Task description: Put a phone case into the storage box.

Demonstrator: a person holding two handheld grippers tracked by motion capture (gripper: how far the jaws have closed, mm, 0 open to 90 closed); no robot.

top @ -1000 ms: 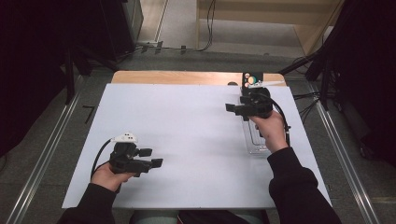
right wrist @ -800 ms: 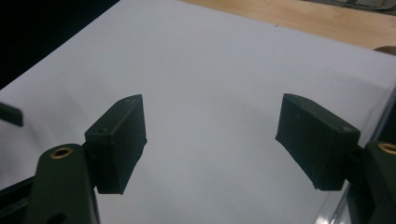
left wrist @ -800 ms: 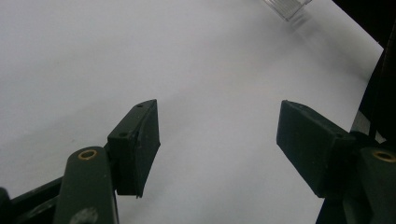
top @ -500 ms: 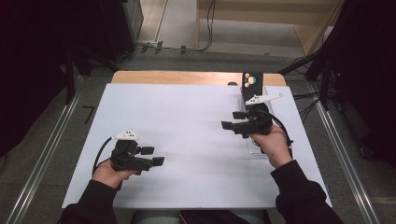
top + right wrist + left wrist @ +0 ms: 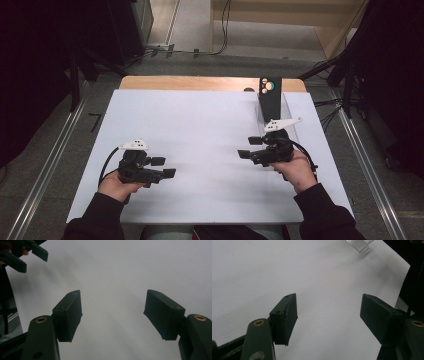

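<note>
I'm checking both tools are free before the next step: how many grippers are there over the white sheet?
2. The left gripper is held low at the sheet's near left, jaws open and empty. The right gripper is at the near right, in front of the black box, also open and empty.

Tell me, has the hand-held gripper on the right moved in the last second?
Yes. The right hand-held gripper has drawn back toward the person, away from the black box at the table's far edge.

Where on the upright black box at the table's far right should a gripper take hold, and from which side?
Probably the black box is best gripped across its narrow upper body, just below the coloured dots, coming from the person's side. It stands upright in a clear holder that seems to wall its lower part, while the top stands free.
</note>
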